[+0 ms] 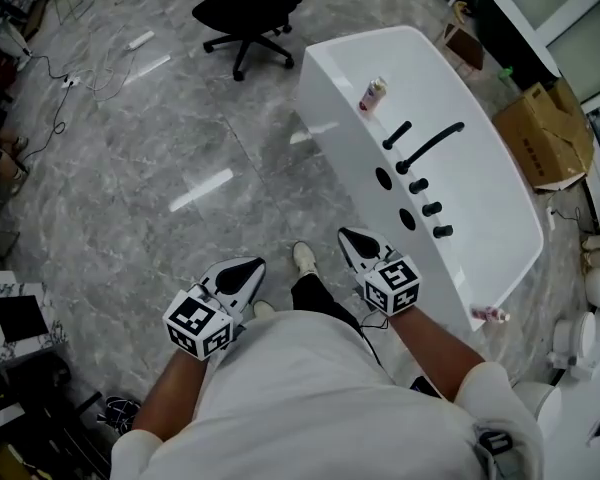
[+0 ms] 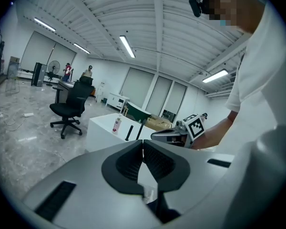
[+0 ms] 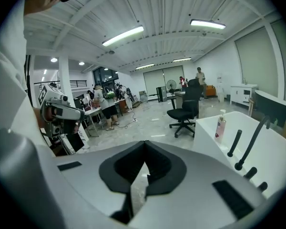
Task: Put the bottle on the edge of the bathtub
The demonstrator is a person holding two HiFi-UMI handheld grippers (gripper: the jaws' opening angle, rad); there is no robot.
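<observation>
Since both pairs of jaws are pressed together with nothing between them, the left gripper [image 2: 143, 146] and the right gripper [image 3: 144, 148] carry nothing. Both hang close to the person's body.

At about one o'clock from the right gripper in the head view, the bottle [image 1: 372, 94] stands upright on the rim of the bathtub [image 1: 325, 98], at the tub's far end, so the placing looks done. It appears to be a small plastic pump bottle: probably light, stiff enough to pinch, smooth and likely slippery, and narrow enough to tip. The mid-body, below the pump neck, would be the safest hold.

Only the head view shows the whole tub, with the black faucet [image 1: 430, 146] at the bottle's four o'clock and a small pink item [image 1: 490, 314] on the near rim. The left gripper view alone shows the other gripper from the side. The right gripper view shows a group of people [image 3: 102, 104] at tables at its nine o'clock, which the head view does not.
</observation>
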